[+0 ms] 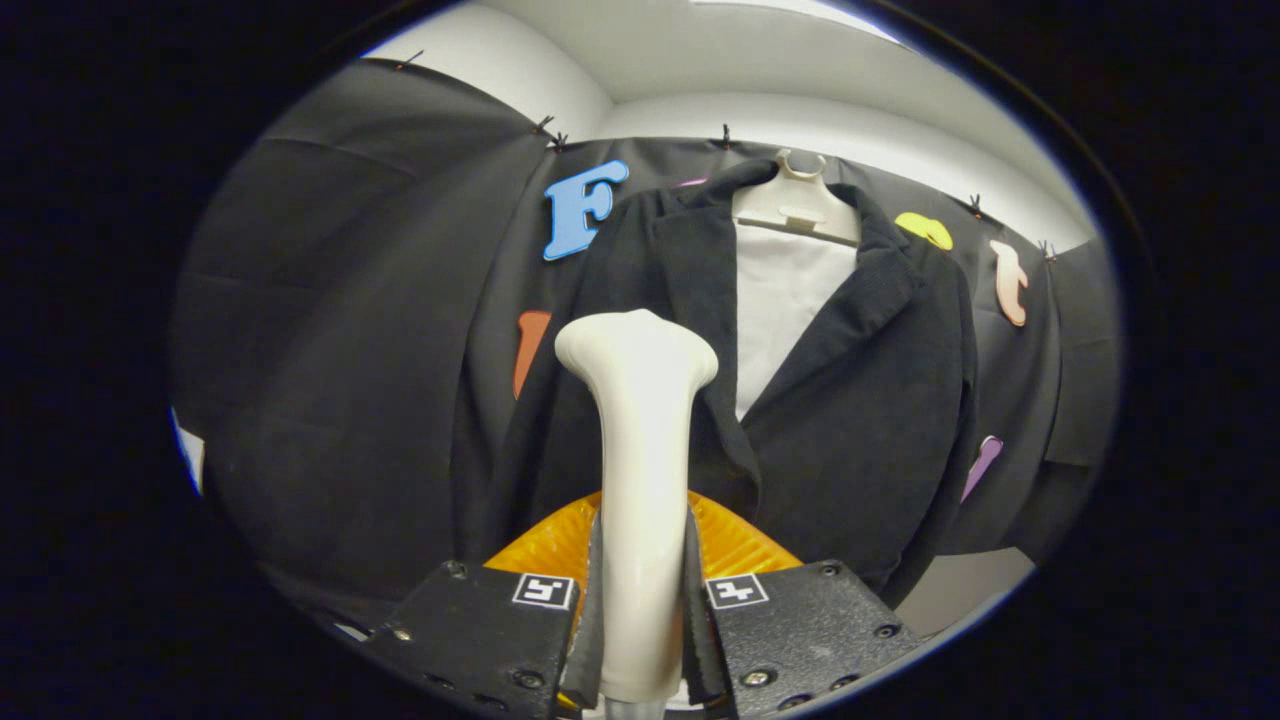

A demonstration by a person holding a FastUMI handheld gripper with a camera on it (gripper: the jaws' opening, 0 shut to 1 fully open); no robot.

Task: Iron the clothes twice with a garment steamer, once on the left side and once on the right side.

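Note:
A cream-white garment steamer (640, 470) stands upright between my fingers, its handle clamped by both of them. My gripper (643, 600) is shut on that handle. The steamer's wide head (636, 348) rises in front of the left front panel of a black jacket (860, 420). The jacket hangs open on a pale hanger (795, 205) over a white lining (785, 310), just beyond the steamer. Whether the head touches the cloth I cannot tell.
Black cloth (340, 330) forms the booth's wall behind and left of the jacket. A white wall and ceiling (700, 60) show above it. A pale surface (965, 590) lies below the jacket's right hem.

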